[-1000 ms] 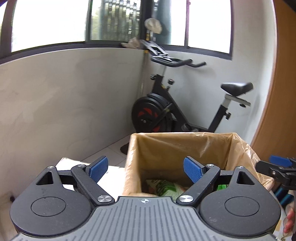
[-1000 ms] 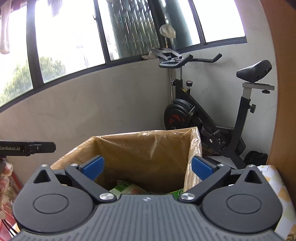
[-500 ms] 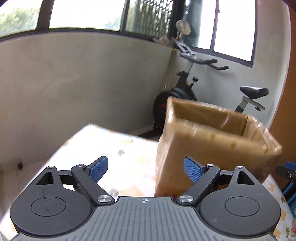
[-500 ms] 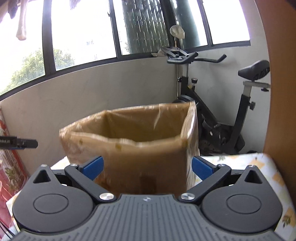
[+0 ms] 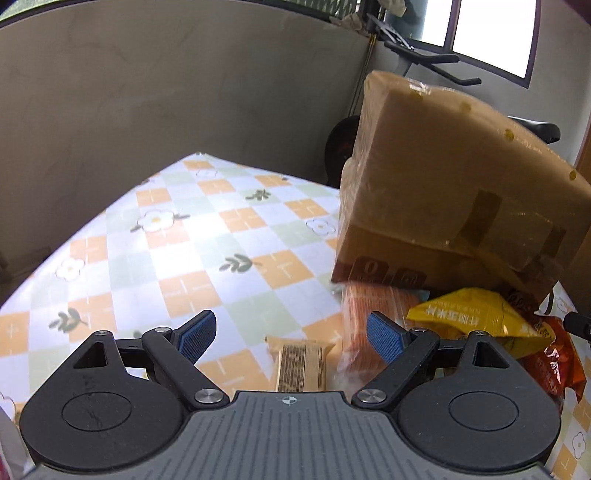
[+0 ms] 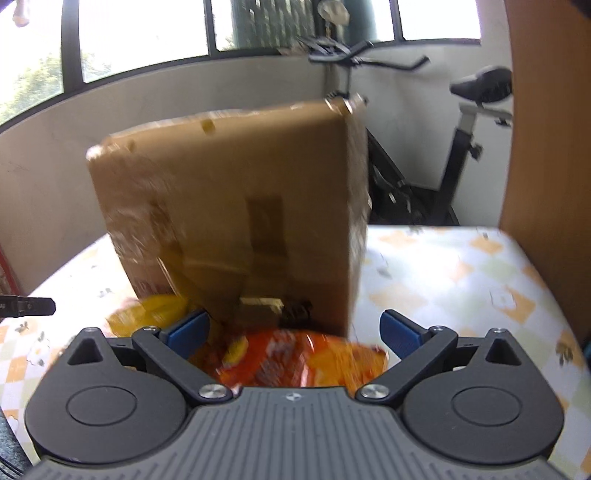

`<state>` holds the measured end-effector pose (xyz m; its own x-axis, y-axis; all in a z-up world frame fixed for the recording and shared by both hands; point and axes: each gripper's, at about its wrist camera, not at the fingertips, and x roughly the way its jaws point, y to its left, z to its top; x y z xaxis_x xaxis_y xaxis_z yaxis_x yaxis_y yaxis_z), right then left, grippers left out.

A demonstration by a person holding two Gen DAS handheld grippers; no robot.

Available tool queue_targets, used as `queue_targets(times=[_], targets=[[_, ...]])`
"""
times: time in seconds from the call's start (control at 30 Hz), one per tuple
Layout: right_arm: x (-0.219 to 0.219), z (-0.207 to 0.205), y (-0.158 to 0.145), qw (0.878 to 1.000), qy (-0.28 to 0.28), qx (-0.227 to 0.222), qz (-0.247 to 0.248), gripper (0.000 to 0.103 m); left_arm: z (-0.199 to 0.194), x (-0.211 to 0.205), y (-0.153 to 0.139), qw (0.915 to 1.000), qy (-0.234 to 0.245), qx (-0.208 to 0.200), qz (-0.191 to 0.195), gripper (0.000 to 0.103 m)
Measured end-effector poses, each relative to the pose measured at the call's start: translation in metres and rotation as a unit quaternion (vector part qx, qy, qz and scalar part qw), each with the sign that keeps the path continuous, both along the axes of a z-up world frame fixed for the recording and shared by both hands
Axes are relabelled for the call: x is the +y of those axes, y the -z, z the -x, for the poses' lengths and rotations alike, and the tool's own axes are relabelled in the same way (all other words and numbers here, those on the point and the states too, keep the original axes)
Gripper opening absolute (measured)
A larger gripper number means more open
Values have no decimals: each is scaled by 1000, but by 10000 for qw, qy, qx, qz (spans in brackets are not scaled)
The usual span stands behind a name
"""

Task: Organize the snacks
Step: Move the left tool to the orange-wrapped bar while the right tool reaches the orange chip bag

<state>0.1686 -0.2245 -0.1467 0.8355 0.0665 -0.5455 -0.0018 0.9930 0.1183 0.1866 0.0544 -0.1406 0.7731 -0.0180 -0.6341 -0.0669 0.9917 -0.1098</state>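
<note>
Left gripper [image 5: 288, 332] (jaws wide) w/ glossy crinkly snack packs [image 5: 476, 321], taped cardboard box [image 5: 443, 192].

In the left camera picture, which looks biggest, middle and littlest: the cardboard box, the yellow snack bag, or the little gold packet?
1. cardboard box, by far the biggest.
2. yellow snack bag.
3. gold packet, littlest, though it lies nearest the camera.

Daylit corner room with an exercise bike

Grey plaster wall [image 5: 147, 92] runs below dark-framed windows [image 6: 147, 33]; a black exercise bike [image 6: 461, 147] stands in the corner, a wooden panel [image 6: 546, 129] at right, a checked floral tablecloth [image 5: 184, 240] on the table
</note>
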Motion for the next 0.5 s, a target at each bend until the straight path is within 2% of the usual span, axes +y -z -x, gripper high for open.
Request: queue_targets(times=[0.33, 0.5], targets=[[-3, -1, 29, 9982, 194, 435, -369, 100, 9, -8, 21, 9995, 55, 310, -19, 90], [-5, 1, 35, 9978, 298, 345, -489, 101, 7, -6, 26, 9993, 25, 381, -5, 90]])
